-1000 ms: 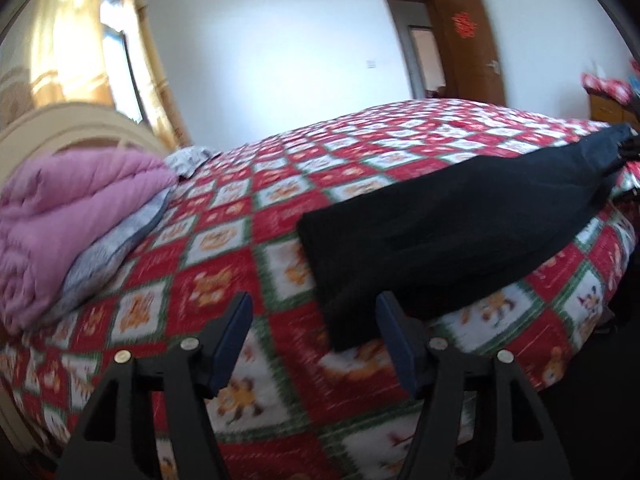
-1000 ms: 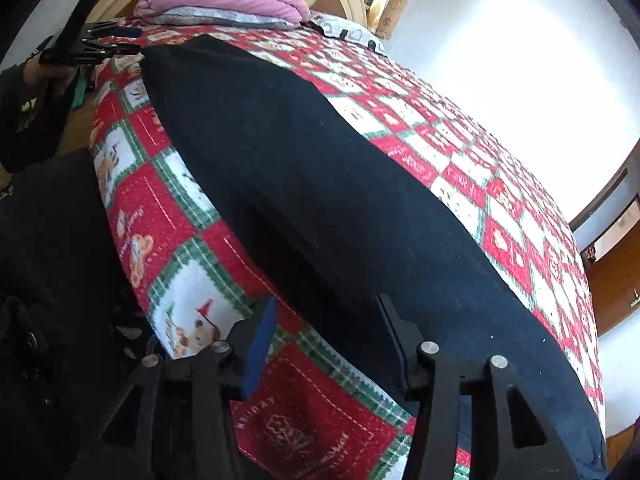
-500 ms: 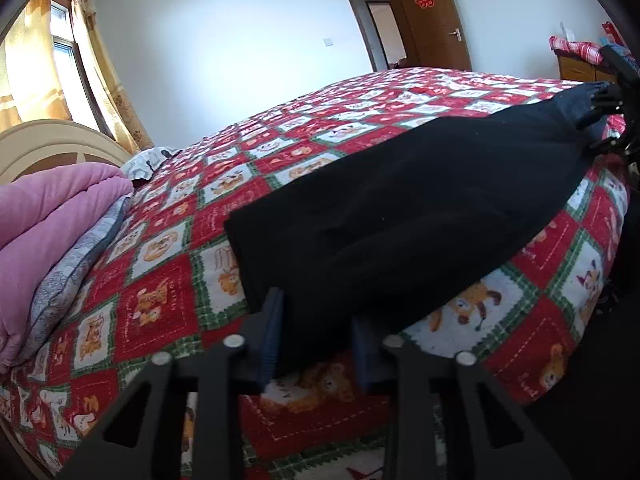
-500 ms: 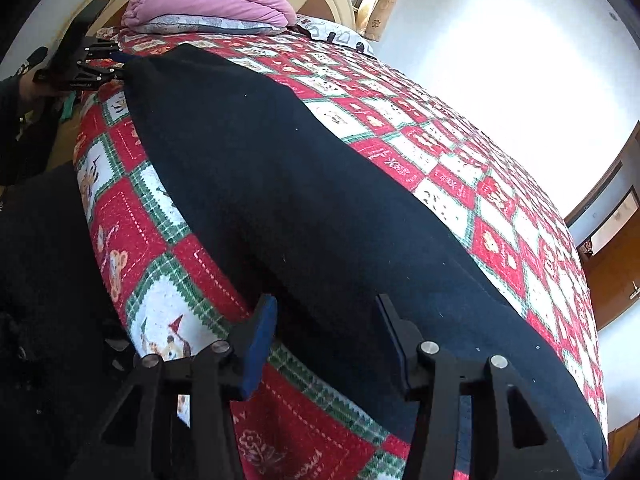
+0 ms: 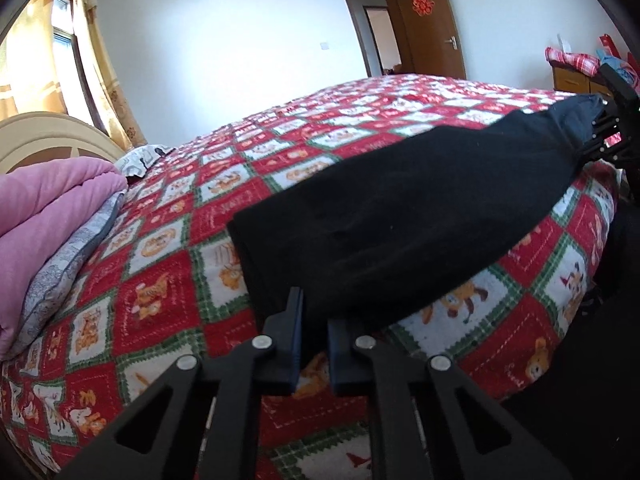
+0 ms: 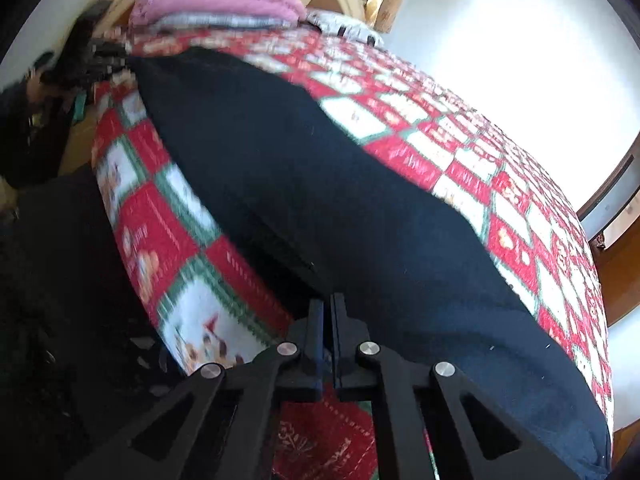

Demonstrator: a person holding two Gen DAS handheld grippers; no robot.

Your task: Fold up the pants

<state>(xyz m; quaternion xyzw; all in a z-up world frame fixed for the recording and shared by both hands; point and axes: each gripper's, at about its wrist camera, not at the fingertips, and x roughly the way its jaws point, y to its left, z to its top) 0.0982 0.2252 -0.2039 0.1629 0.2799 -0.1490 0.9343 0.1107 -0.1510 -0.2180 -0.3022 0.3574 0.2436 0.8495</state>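
Left wrist view: the left gripper (image 5: pixel 314 320) has its fingers pinching the near hem of the black pants (image 5: pixel 400 232), spread ahead across a patchwork bed (image 5: pixel 160 280). Right wrist view: the right gripper (image 6: pixel 327 318) has its fingers clamped on the pants' edge.
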